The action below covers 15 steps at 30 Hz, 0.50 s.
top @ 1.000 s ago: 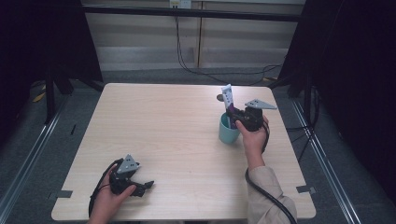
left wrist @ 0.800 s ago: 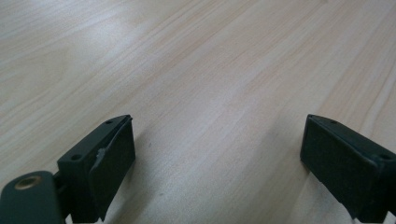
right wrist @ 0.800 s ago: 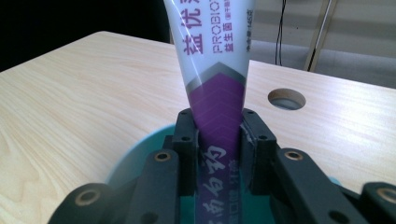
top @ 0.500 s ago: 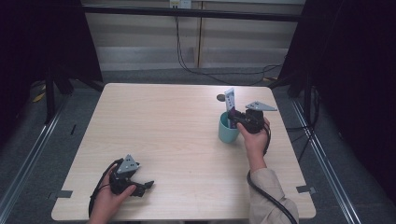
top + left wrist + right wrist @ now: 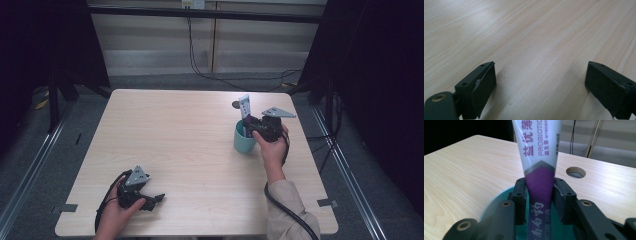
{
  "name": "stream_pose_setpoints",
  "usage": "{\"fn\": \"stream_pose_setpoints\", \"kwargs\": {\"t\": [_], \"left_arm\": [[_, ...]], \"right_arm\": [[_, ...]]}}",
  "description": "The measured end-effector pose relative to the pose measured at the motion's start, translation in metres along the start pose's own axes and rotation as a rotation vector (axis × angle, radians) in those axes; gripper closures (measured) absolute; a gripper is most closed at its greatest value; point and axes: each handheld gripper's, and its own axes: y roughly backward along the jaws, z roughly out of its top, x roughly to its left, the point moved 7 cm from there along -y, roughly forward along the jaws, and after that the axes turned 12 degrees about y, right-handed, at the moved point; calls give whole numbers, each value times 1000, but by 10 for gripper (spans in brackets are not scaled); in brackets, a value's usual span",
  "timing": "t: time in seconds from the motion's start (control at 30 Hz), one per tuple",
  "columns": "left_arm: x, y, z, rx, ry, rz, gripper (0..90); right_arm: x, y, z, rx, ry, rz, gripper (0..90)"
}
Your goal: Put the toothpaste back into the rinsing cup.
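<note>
Change since the earlier frames is slight: the tube [image 5: 244, 107] stands a touch more upright over the cup [image 5: 243, 142]; the left gripper [image 5: 154, 200] lies where it was.

Left side, near table [image 5: 190, 150] edge: left gripper rests low on the wood, held by the left hand [image 5: 117, 215], grey three-cornered plate on top. Its own view shows jaws well apart, bare pale woodgrain between them. One pad [image 5: 484, 87] looks chipped at its upper edge.

Right side: right gripper [image 5: 248, 125], held by the right hand [image 5: 272, 147], is clamped on the tube just above the cup's mouth. In the right gripper view the black jaws press both flanks of the tube [image 5: 541, 177] at its purple band; the lower end goes down inside the cup [image 5: 499, 202].

Tube: soft plastic, flat and widening upward, white top with purple print, purple lower part with a grey chevron. Cup: teal, round, smooth. Table: light wood laminate, rounded corners, a round hole [image 5: 575, 172] behind the cup.
</note>
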Motion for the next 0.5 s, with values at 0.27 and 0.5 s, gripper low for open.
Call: {"fn": "stream_pose_setpoints", "kwargs": {"t": [0.27, 0.5], "left_arm": [[0, 0, 0, -2, 0, 2, 98], [0, 0, 0, -1, 1, 2, 98]], "right_arm": [[0, 1, 2, 22, -7, -7, 486], [1, 4, 3, 37, -4, -23, 401]]}}
